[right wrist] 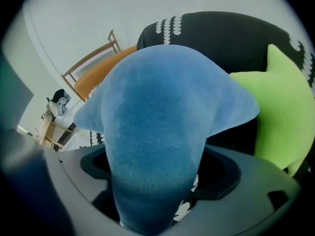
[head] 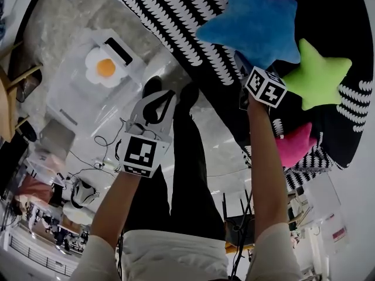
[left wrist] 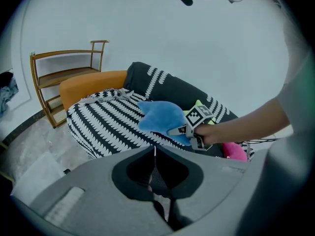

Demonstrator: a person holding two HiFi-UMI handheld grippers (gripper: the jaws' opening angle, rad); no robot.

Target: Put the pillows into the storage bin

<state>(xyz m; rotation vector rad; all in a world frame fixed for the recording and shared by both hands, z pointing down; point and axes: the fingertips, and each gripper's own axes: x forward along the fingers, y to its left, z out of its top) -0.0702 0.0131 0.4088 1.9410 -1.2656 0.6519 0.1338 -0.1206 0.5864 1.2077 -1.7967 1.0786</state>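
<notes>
A blue star pillow (head: 252, 22) lies on a sofa under a black-and-white throw (head: 176, 10), with a green star pillow (head: 319, 75) and a pink one (head: 293, 146) beside it. My right gripper (head: 241, 60) is open at the blue pillow's near arm. In the right gripper view that arm (right wrist: 162, 112) fills the gap between the jaws of the right gripper (right wrist: 157, 181), and the green pillow (right wrist: 285, 117) sits to the right. My left gripper (head: 153, 92) hangs over the floor, shut and empty. The white storage bin (head: 64, 107) holds a fried-egg pillow (head: 105, 68).
The person's dark-trousered legs (head: 187, 174) stand between the bin and the sofa. Cables (head: 105, 151) trail on the floor by the left hand. A wooden shelf (left wrist: 64, 73) and an orange sofa end (left wrist: 88, 85) stand at the wall beyond the throw (left wrist: 98, 122).
</notes>
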